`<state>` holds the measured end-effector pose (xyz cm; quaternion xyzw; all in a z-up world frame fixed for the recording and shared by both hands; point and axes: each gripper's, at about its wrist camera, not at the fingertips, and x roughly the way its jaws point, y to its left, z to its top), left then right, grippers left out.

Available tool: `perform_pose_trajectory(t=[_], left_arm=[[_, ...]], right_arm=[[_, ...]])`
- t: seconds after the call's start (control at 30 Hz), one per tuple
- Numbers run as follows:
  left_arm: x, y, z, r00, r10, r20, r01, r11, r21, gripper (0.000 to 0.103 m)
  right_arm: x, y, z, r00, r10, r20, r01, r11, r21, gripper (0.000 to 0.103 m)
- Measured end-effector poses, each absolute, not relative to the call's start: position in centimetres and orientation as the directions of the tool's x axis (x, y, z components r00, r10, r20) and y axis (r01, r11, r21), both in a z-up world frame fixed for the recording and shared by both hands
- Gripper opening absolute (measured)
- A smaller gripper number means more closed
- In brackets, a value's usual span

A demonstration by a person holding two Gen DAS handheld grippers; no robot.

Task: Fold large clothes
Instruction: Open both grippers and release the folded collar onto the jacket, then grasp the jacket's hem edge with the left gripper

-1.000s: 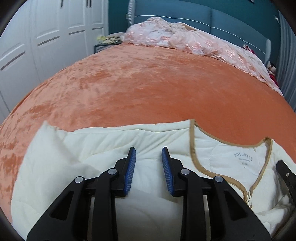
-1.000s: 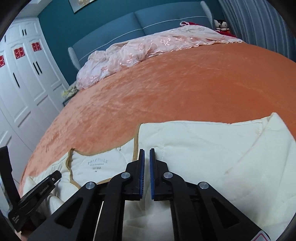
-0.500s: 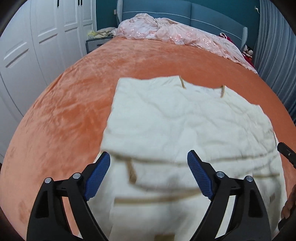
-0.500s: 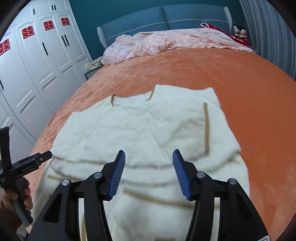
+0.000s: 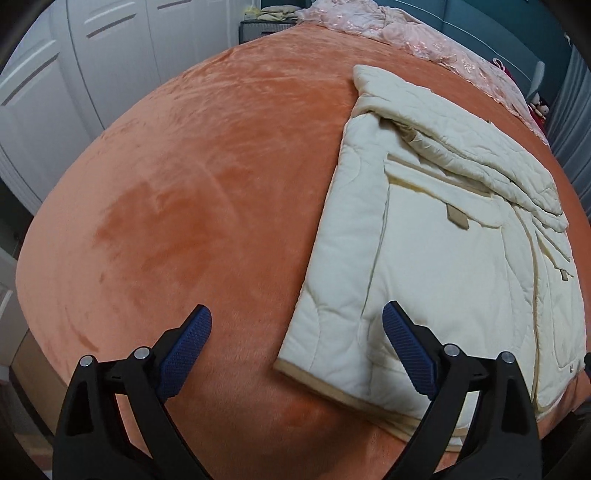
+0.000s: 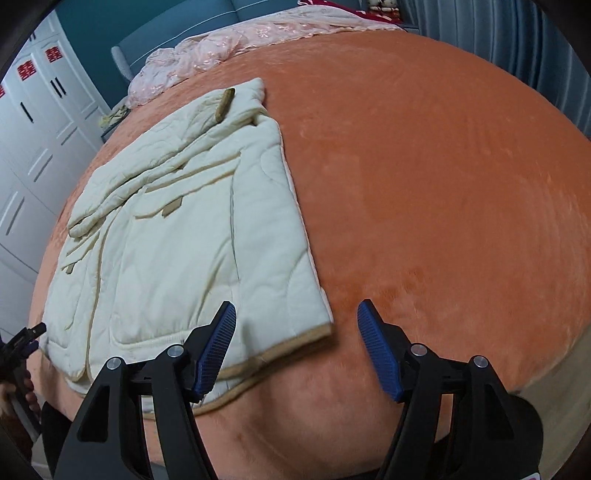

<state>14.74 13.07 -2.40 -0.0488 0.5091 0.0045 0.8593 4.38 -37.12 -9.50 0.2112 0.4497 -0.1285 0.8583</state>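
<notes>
Jacket (image 5: 436,258) lies folded on the bed (image 5: 203,184); both my grippers (image 5: 297,349) (image 6: 295,343) gape wide, empty. Little remains.

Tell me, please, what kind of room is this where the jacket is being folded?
Most likely a bedroom in a home. The cream quilted jacket lies on a wide bed with an orange plush blanket, a blue padded headboard stands at its far end, and white wardrobe doors line one side.
</notes>
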Motion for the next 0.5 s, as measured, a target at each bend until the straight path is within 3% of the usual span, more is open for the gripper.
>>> perform_pose_trajectory(t=[0.13,0.5], left_arm=[[14.0,13.8,-3.5,0.460,-0.080,-0.884,-0.104,0.984,-0.143,0.091],[15.3,12.4,-3.2,0.453,-0.094,-0.887,-0.123,0.978,-0.166,0.091]], right_arm=[[3.6,-37.1,-10.9,0.540,0.012,-0.842,0.445,0.845,0.297,0.067],[6.0,-35.5,-11.1,0.553,0.045,-0.832,0.440,0.832,0.337,0.072]])
